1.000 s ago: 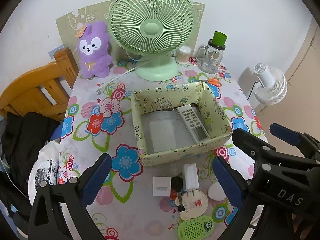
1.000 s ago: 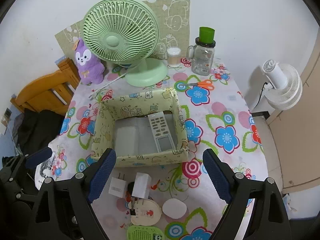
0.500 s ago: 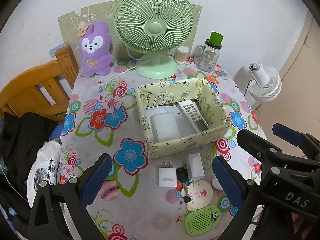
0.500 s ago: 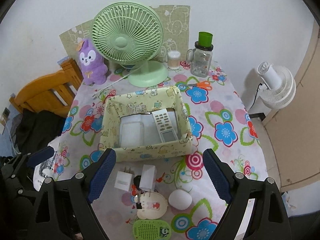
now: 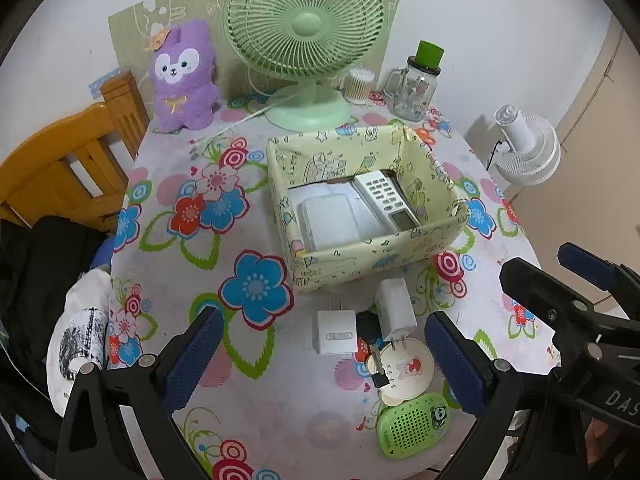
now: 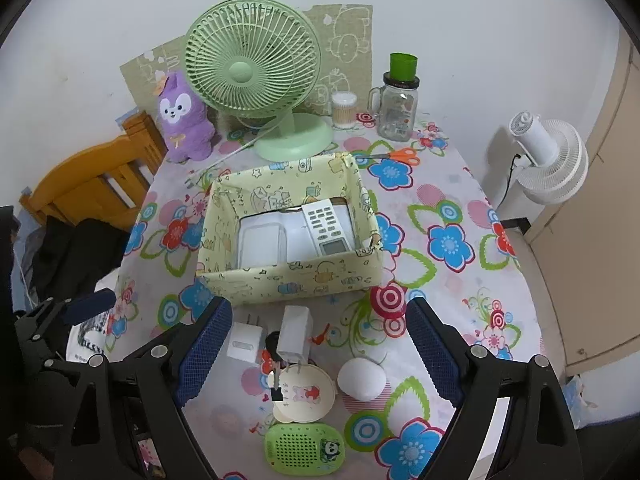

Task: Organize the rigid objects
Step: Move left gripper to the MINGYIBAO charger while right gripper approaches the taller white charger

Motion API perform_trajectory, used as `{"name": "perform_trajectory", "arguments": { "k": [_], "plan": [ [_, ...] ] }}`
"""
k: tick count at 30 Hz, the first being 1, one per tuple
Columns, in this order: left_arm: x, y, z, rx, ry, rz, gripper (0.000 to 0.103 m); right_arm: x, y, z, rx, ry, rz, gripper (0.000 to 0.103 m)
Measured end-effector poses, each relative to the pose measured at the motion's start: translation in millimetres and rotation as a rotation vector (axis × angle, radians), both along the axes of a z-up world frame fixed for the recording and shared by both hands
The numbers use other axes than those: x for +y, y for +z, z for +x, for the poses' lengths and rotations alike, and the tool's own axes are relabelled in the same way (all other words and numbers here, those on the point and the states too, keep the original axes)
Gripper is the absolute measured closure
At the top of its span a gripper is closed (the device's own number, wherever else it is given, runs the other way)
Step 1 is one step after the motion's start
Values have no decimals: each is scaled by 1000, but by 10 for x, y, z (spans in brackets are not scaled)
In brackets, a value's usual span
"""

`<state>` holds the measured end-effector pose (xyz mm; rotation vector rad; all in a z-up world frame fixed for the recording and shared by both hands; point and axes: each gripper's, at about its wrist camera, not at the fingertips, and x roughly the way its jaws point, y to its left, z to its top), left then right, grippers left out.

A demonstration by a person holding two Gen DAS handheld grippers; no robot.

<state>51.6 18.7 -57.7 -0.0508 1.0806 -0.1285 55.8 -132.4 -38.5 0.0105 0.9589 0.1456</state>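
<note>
A yellow patterned box (image 5: 372,252) (image 6: 296,280) stands mid-table. Inside it lie a white remote (image 5: 386,200) (image 6: 328,232) and a flat white case (image 5: 330,224) (image 6: 260,244). In front of the box lie two white chargers (image 5: 336,332) (image 5: 396,308), a round cream compact (image 5: 406,368) (image 6: 306,396), a green panda gadget (image 5: 412,424) (image 6: 304,448) and a white egg-shaped piece (image 6: 362,378). My left gripper (image 5: 322,320) hovers open above the chargers and holds nothing. My right gripper (image 6: 320,312) is open and empty over the same cluster.
At the back stand a green desk fan (image 5: 306,28), a purple plush (image 5: 182,76), a cotton-swab tub (image 6: 344,108) and a glass jar with a green lid (image 6: 398,108). Orange scissors (image 6: 400,155) lie behind the box. A wooden chair (image 5: 60,156) is at the left; a white floor fan (image 6: 548,160) stands at the right.
Both grippers have drawn back toward the near table edge. The box now sits farther up the views and the small items in front show fully. Jaws stayed wide, nothing grasped.
</note>
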Motion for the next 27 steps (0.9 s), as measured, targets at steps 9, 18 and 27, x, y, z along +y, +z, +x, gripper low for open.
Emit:
{"name": "perform_trajectory", "arguments": {
  "k": [9, 18, 27],
  "plan": [
    [-119, -243, 10, 28, 1, 29, 1, -82, -247, 48, 10, 44, -19, 13],
    [-154, -529, 80, 78, 17, 42, 1, -118, -514, 113, 38, 65, -33, 13],
    [-178, -742, 93, 124, 27, 62, 1, -159, -739, 154, 78, 64, -32, 13]
  ]
}}
